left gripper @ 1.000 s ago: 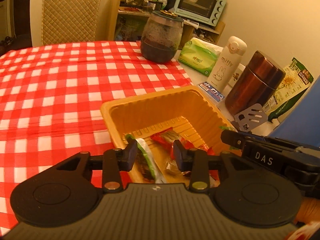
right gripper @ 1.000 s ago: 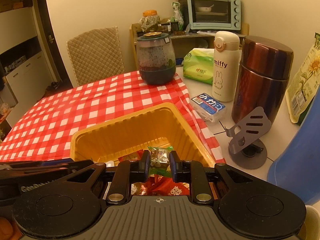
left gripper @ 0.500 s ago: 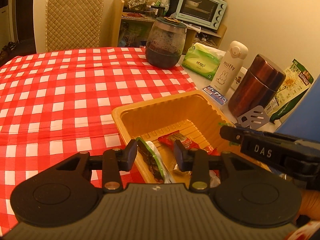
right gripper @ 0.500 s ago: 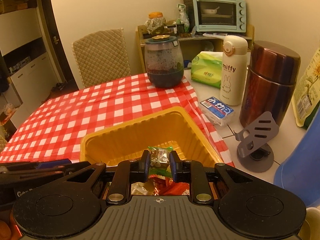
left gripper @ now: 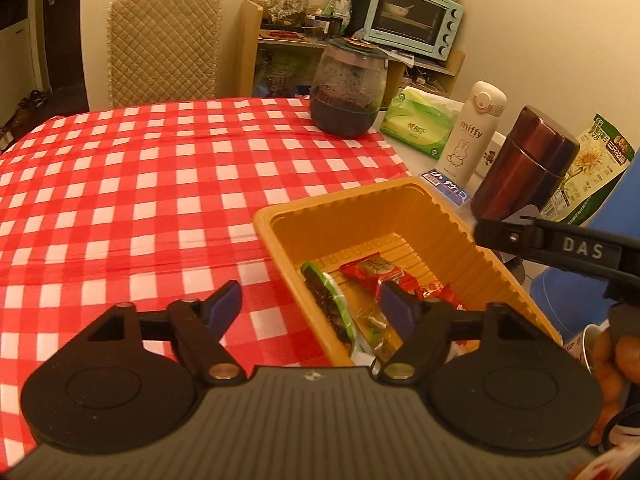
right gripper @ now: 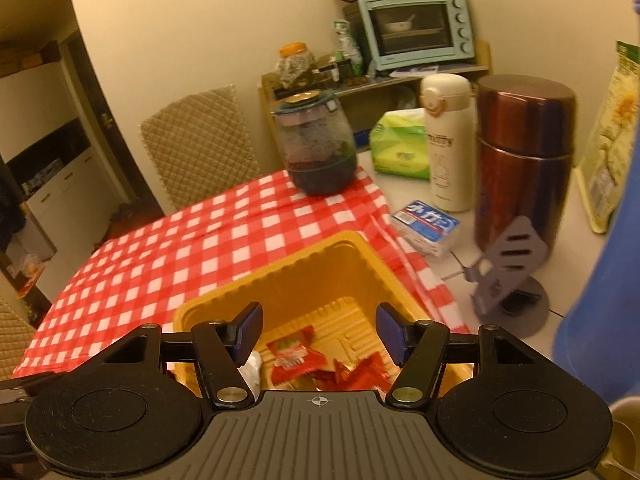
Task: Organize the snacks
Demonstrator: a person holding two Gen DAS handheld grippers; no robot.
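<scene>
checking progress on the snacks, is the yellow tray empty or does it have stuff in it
Not empty. The yellow tray holds several wrappers: a green packet and red packets on its ribbed floor.

A table (left gripper: pixel 416 160) carries a red checked cloth (left gripper: pixel 140 184). On the cloth stand a yellow tray (left gripper: pixel 360 208) and a dark jar (left gripper: pixel 348 92). On the bare part stand a tissue pack (left gripper: pixel 416 130), white bottle (left gripper: pixel 472 140), brown flask (left gripper: pixel 524 164), small blue box (left gripper: pixel 448 190).

Each wrist camera sat just behind its own fingers, looking forward and downward at close range. Both views shared the yellow tray (left gripper: pixel 460 216) (right gripper: pixel 304 276) ahead and the checkered tablecloth (left gripper: pixel 140 184) (right gripper: pixel 192 248) beyond.
</scene>
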